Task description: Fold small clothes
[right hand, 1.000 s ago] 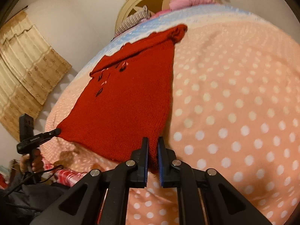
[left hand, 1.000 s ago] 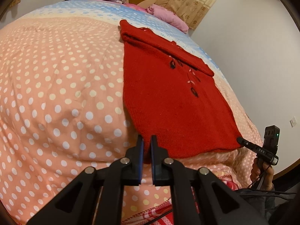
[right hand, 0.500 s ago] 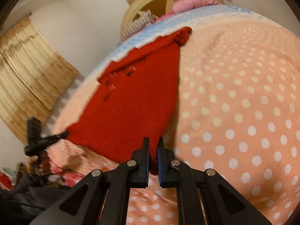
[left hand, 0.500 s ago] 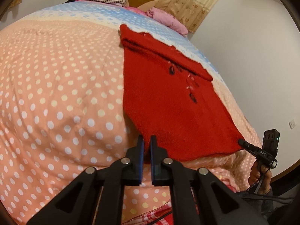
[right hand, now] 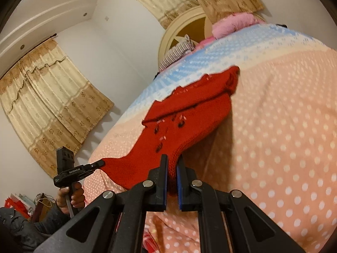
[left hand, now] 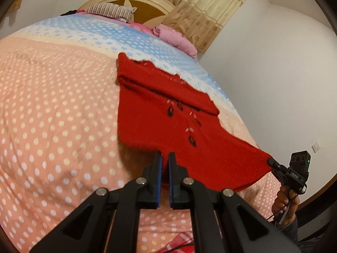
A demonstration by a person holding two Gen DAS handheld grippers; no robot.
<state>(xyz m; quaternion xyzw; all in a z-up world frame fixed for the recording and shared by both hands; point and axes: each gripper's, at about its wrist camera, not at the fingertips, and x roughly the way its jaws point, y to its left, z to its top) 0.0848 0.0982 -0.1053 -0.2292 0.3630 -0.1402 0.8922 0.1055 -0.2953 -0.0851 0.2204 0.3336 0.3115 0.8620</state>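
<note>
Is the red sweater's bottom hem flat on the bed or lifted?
Lifted. The red knitted sweater has its hem corners clamped in the left tool and right tool, off the dotted bedspread.

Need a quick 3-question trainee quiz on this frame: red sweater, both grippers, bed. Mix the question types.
1. True or false: the left gripper and the right gripper each clamp a near corner of the red sweater.
2. Which part of the sweater lies on the polka-dot bedspread? A) the near hem B) the far, collar end C) none of it
3. Fill in: the pink bundle sits near the ____ of the bed.

Key: 1 true; 2 B; 3 head, by the headboard.
</note>
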